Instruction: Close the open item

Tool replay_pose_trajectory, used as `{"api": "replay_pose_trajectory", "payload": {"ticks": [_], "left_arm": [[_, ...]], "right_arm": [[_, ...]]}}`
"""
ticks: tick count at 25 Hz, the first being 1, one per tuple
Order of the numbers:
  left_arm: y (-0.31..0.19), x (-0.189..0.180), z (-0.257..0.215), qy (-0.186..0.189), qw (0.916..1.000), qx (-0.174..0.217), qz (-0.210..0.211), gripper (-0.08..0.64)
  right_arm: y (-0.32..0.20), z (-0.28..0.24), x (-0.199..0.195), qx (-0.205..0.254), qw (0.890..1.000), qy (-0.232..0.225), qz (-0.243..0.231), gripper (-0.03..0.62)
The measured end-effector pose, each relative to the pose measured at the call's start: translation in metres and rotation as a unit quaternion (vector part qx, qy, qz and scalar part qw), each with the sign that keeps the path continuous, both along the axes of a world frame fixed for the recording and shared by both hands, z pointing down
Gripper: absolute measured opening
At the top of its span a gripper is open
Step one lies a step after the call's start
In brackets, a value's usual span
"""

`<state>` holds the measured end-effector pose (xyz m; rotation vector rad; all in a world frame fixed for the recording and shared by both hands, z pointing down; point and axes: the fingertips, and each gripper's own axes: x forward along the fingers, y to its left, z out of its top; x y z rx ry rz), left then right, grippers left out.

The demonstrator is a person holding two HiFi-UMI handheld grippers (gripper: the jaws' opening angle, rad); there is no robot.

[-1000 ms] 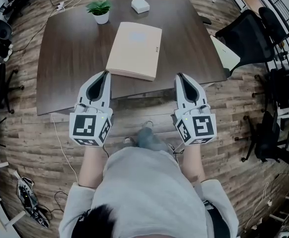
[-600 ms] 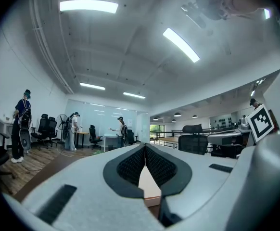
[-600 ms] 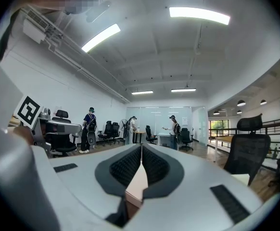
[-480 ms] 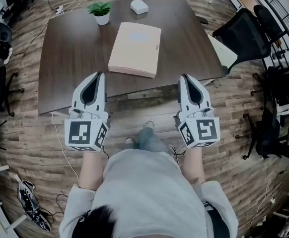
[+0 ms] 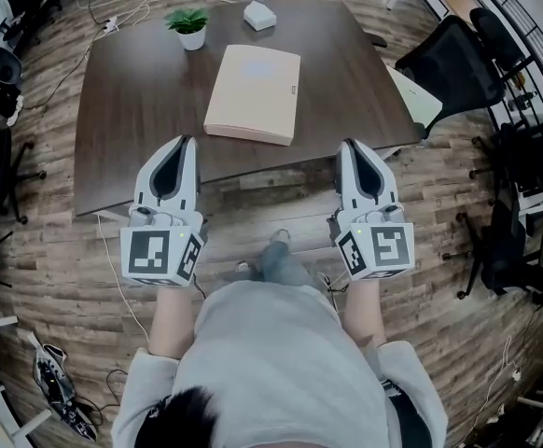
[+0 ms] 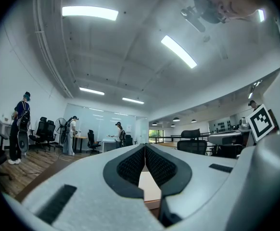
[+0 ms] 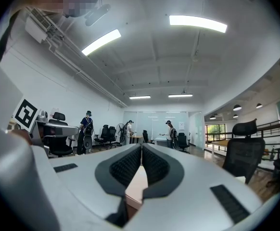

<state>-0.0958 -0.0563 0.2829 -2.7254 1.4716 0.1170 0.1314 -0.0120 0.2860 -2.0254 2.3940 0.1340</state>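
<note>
Head view: beige flat box (image 5: 253,91) lies shut mid tabletop (image 5: 141,110), potted plant (image 5: 188,23) behind it; left claw (image 5: 187,140) and right claw (image 5: 348,143) hover off the near edge.
Left gripper view: left claw (image 6: 145,146) pressed together, empty.
Right gripper view: right claw (image 7: 141,146) pressed together, empty.

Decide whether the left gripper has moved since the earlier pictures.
Yes: the left gripper has drawn slightly left and back, away from the folder's near corner.
</note>
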Motion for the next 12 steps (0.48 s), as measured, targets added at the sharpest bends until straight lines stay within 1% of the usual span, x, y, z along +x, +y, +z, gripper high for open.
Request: {"api": "replay_pose_trajectory", "payload": {"ticks": [12], "left_arm": [[-0.0006, -0.0010, -0.0011, 0.003, 1.0000, 0.000, 0.003, 0.009]], "right_arm": [[0.0021, -0.0011, -0.0021, 0.000, 1.000, 0.007, 0.006, 0.014]]}}
